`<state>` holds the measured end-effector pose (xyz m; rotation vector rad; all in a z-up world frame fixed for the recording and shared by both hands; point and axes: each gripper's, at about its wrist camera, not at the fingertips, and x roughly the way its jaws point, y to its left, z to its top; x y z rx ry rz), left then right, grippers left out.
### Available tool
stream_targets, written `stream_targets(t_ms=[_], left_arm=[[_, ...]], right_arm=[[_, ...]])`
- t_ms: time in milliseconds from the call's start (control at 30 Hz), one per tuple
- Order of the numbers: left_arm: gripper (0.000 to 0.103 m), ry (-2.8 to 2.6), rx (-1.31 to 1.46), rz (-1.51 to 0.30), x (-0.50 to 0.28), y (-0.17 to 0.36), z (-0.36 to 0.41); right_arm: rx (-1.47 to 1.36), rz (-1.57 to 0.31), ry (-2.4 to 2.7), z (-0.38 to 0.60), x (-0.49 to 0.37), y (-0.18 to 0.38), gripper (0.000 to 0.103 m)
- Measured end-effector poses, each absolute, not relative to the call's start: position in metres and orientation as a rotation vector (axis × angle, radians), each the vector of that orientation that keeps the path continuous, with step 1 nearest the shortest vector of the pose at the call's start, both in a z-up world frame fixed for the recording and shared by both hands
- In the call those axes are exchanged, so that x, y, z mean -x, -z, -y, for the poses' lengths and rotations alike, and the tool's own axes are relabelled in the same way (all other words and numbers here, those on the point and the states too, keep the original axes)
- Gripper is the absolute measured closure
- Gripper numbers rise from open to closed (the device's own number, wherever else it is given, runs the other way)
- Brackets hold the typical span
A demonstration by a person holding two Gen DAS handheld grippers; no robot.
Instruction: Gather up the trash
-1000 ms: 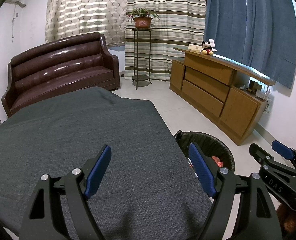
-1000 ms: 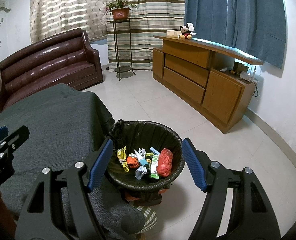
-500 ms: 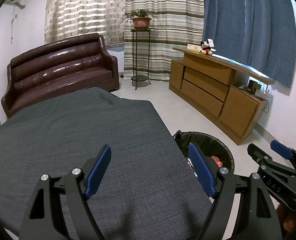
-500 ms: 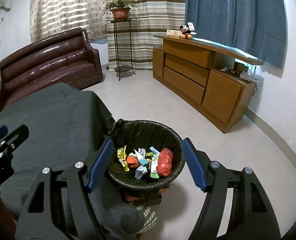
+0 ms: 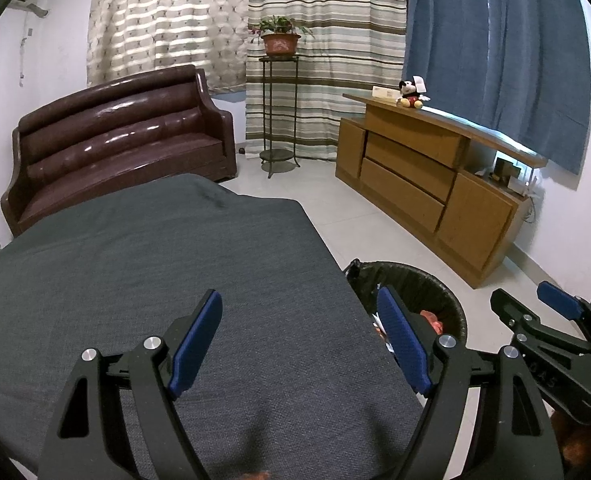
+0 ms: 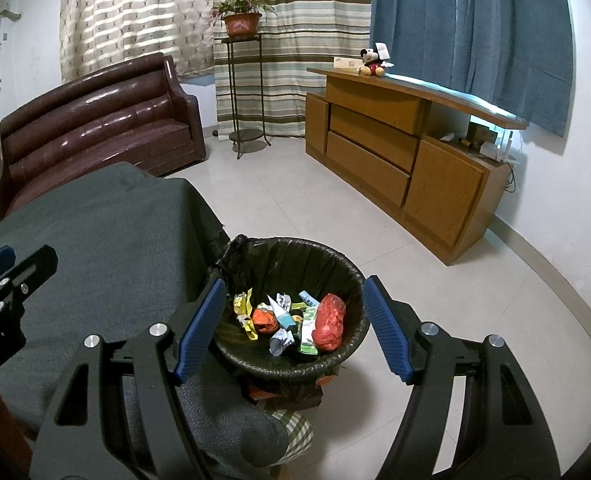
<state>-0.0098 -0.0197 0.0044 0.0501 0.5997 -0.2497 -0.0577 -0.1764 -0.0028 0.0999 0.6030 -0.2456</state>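
the left wrist view is aimed down across the grey tabletop (image 5: 175, 280); the right wrist view is aimed down, close over the bin (image 6: 335, 364) beside the tabletop's edge. bin, sofa (image 6: 95, 128) and cabinet (image 5: 435, 192) are shared.

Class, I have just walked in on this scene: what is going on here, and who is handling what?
A person holds two grippers over a table covered in grey cloth, collecting trash. Both are open and hold nothing. The right gripper hangs above the bin beside the table, which already holds crumpled wrappers. The left gripper hangs over the cloth, where no trash shows in view, so the collecting looks done or nearly so.
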Motion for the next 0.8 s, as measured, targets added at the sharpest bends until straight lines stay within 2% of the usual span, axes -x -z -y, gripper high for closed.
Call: stream_targets(t_ms=[800], left_arm=[[0.019,0.256,-0.065,-0.594,0.0097,-0.0042,0.026]], right_arm=[[-0.099,-0.605,0.246,0.1744,0.0564,0.0001,0.033]])
